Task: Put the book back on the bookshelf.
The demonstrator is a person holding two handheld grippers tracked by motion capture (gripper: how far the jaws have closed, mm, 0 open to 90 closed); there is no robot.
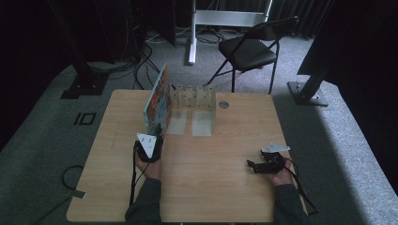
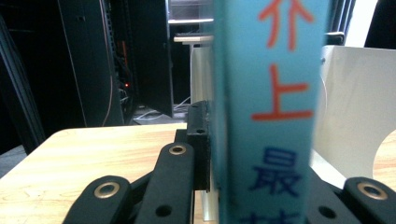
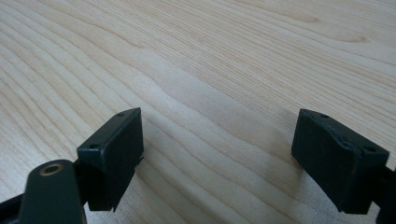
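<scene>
A thin book (image 1: 157,101) with a colourful cover stands upright on its edge on the wooden table (image 1: 211,187), left of a clear divider rack (image 1: 195,96). My left gripper (image 1: 157,132) is shut on the book's near edge. In the left gripper view its light blue spine (image 2: 271,112), printed with red and blue characters, rises between the jaws of the left gripper (image 2: 254,140), and a pale rack panel (image 2: 355,107) stands to its right. My right gripper (image 1: 252,165) rests low at the table's right, open. The right gripper (image 3: 217,154) has only bare wood (image 3: 210,56) between its pads.
A black folding chair (image 1: 248,47) stands on the carpet beyond the table's far edge. Black stand legs (image 1: 82,79) and cables lie on the floor at the back left. A cable (image 1: 300,187) trails from the right gripper off the near right edge.
</scene>
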